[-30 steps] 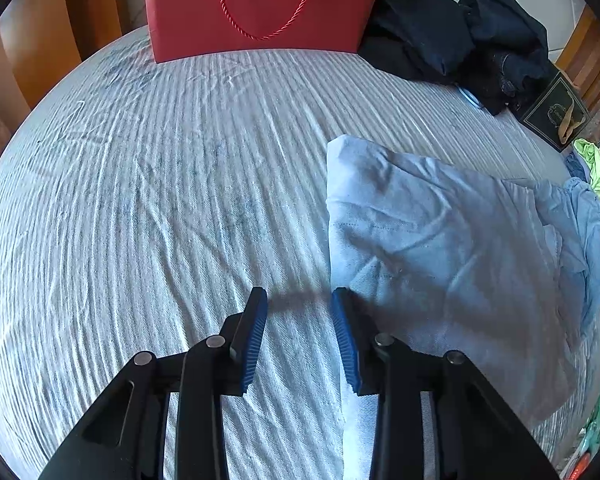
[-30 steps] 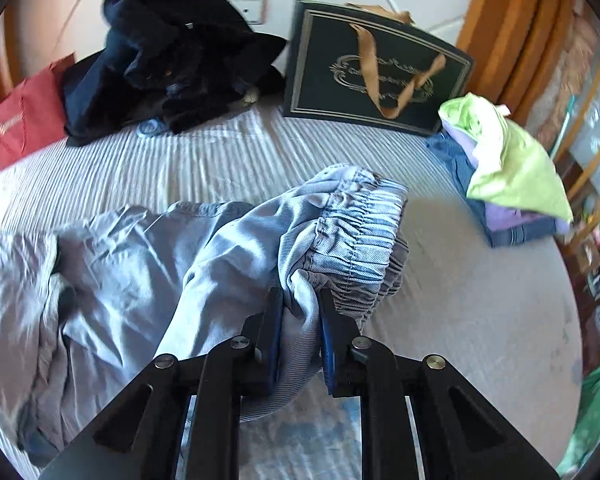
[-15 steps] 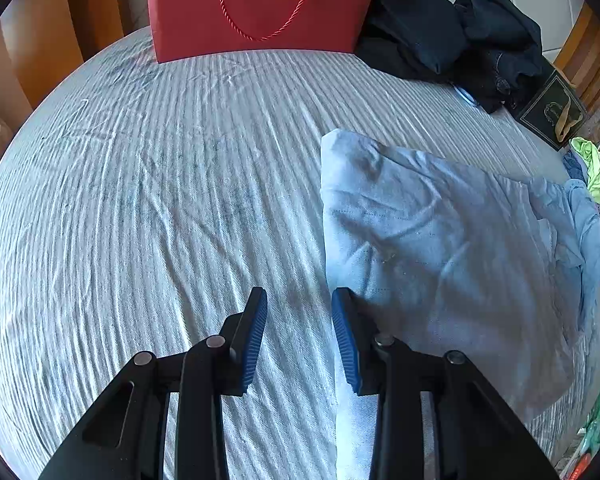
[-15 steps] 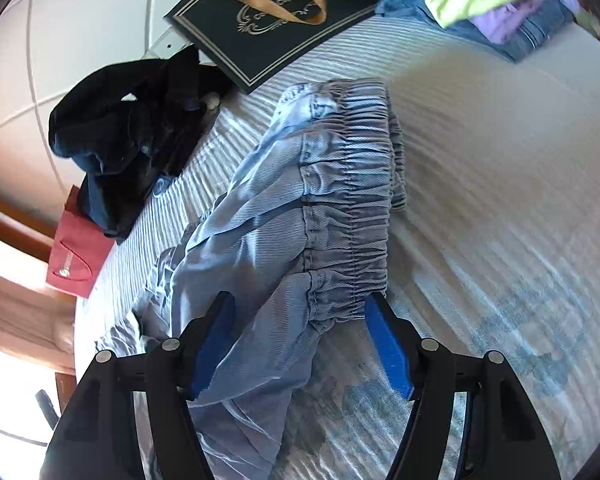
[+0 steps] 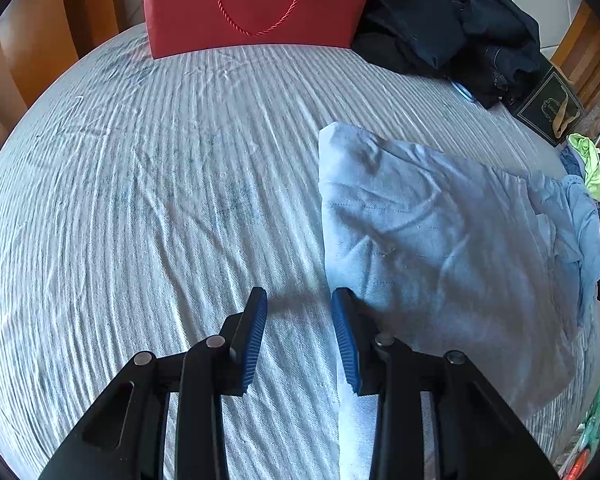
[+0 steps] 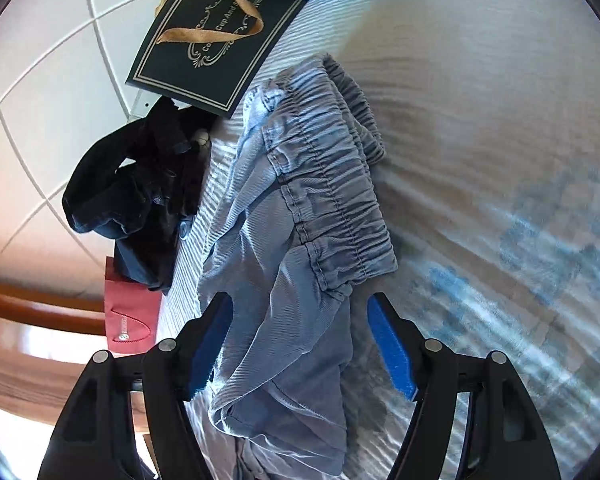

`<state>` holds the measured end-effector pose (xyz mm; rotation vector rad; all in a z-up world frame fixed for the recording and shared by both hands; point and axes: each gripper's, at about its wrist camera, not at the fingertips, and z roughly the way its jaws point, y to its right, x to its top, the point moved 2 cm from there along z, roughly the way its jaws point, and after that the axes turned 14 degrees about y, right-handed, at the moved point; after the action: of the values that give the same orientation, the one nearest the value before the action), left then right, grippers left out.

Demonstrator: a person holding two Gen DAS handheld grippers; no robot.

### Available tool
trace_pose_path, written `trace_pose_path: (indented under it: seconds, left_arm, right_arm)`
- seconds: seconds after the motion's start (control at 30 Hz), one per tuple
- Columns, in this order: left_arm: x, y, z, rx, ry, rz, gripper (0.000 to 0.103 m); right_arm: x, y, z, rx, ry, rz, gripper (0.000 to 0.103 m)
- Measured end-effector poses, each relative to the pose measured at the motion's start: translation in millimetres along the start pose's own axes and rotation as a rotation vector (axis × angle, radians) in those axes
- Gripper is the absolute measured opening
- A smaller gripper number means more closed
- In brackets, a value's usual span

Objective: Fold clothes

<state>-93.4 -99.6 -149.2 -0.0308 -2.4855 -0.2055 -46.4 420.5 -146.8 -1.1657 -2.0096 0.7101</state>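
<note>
Your right gripper [image 6: 300, 320] has just been opening: its blue pads [image 6: 392, 354] now stand wide apart, with the light blue trousers [image 6: 292, 248] lying loose between them and neither pad pressing on the cloth. The trousers lie on the striped bedsheet [image 6: 480, 128], their gathered elastic waistband [image 6: 332, 184] at the far end beyond your fingertips and rumpled fabric running back under the gripper.

Your left gripper [image 5: 299, 312] hangs over the bedsheet [image 5: 140, 200] with its fingers partly spread and nothing between them. Its right pad [image 5: 344, 336] sits just at the near left edge of the trousers [image 5: 440, 248], which are spread flat to the right.

At the far edge stand a red BEMEGA paper bag [image 5: 256, 4], a heap of dark clothes [image 5: 452, 36] to its right, and a black gift bag [image 6: 216, 36] with a gold ribbon handle.
</note>
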Motion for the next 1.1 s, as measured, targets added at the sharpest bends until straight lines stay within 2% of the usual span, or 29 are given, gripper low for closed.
trace_pose_path:
  seconds: [0.17,0.3,0.37,0.43,0.47,0.53,0.57,0.63,0.73,0.83,0.93,1.0,1.03,1.1]
  left_arm:
    - [0.7,-2.9,-2.0,-0.010,-0.007,0.001,0.034]
    - [-0.1,4.9,-6.6,-0.031,-0.008,0.006,0.034]
    - [-1.0,11.7,-6.5,-0.028,-0.008,0.015,0.034]
    - [-2.7,18.2,-4.4,-0.023,-0.015,0.025,0.034]
    - [-3.9,20.2,-2.3,-0.020,-0.019,0.026,0.033]
    - [-4.4,21.5,-0.7,-0.017,-0.019,0.019,0.033]
    - [-3.6,20.4,-1.5,-0.017,-0.017,0.012,0.034]
    - [0.5,17.4,-8.0,-0.008,-0.003,0.017,0.034]
    - [9.5,13.3,-25.3,0.015,0.043,0.051,0.034]
    - [19.7,11.2,-45.2,-0.007,0.093,0.045,0.034]
    - [29.0,24.2,-58.8,-0.058,0.130,0.073,0.034]
    - [33.7,39.3,-63.0,-0.091,0.146,0.102,0.051]
    - [35.4,48.0,-63.4,-0.108,0.154,0.117,0.063]
    - [33.9,63.6,-63.3,-0.134,0.157,0.147,0.064]
  right_arm:
    - [-1.3,12.2,5.1,0.029,0.115,0.107,0.071]
    - [5.7,7.2,14.5,0.047,0.214,0.112,0.073]
    - [10.0,5.0,22.9,0.057,0.203,0.109,0.066]
    - [14.2,4.4,31.8,0.071,0.142,0.089,0.042]
    - [15.2,5.0,32.3,0.086,0.131,0.090,0.037]
    - [16.0,6.9,29.5,0.121,0.129,0.103,0.029]
    - [16.9,5.3,24.0,0.149,0.145,0.105,0.029]
    - [18.6,-6.5,11.4,0.260,0.151,0.098,0.028]
    - [7.4,-51.3,-3.3,0.397,0.067,-0.058,0.027]
    - [-36.9,-106.2,-10.6,0.501,-0.114,-0.287,0.026]
    - [-94.5,-137.8,-5.6,0.466,-0.287,-0.495,0.026]
    - [-96.9,-134.6,-9.6,0.402,-0.288,-0.531,0.028]
    - [-94.6,-130.7,-12.4,0.367,-0.277,-0.538,0.037]
    - [-90.0,-123.0,-18.0,0.297,-0.256,-0.553,0.047]
